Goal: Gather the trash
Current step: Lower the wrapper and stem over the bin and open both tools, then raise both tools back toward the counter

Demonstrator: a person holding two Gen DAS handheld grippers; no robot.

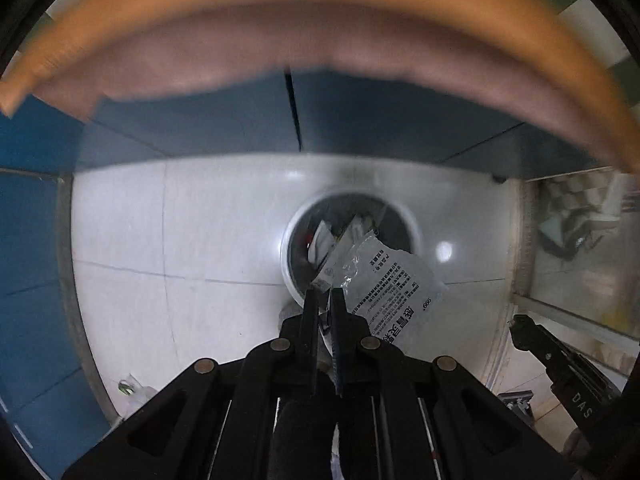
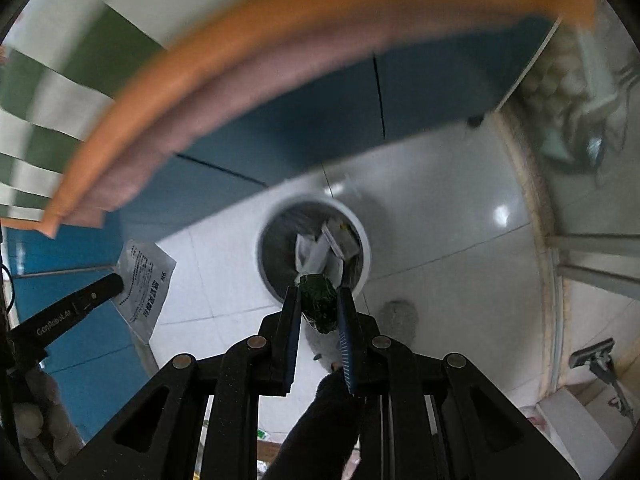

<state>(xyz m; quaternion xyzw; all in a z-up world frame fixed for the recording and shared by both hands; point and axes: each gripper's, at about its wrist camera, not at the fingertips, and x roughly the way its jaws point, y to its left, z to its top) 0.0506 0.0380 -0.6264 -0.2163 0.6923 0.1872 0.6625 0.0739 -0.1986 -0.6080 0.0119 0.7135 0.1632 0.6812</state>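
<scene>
My left gripper (image 1: pixel 324 294) is shut on a silver medicine sachet (image 1: pixel 384 284) with black print, held above a round white trash bin (image 1: pixel 412 232) on the tiled floor. The bin holds several wrappers. My right gripper (image 2: pixel 320 292) is shut on a crumpled dark green wrapper (image 2: pixel 318 300), held over the same bin (image 2: pixel 360 232). The left gripper (image 2: pixel 116 284) and its sachet (image 2: pixel 144 280) show at the left of the right wrist view. The right gripper's tip (image 1: pixel 520 324) shows at the right of the left wrist view.
An orange-edged table top (image 1: pixel 320 12) arches overhead, with blue cabinet doors (image 1: pixel 200 120) behind the bin. A small scrap (image 1: pixel 128 388) lies on the floor at the left. A glass door (image 2: pixel 592 160) and a mop head (image 2: pixel 592 352) are at the right.
</scene>
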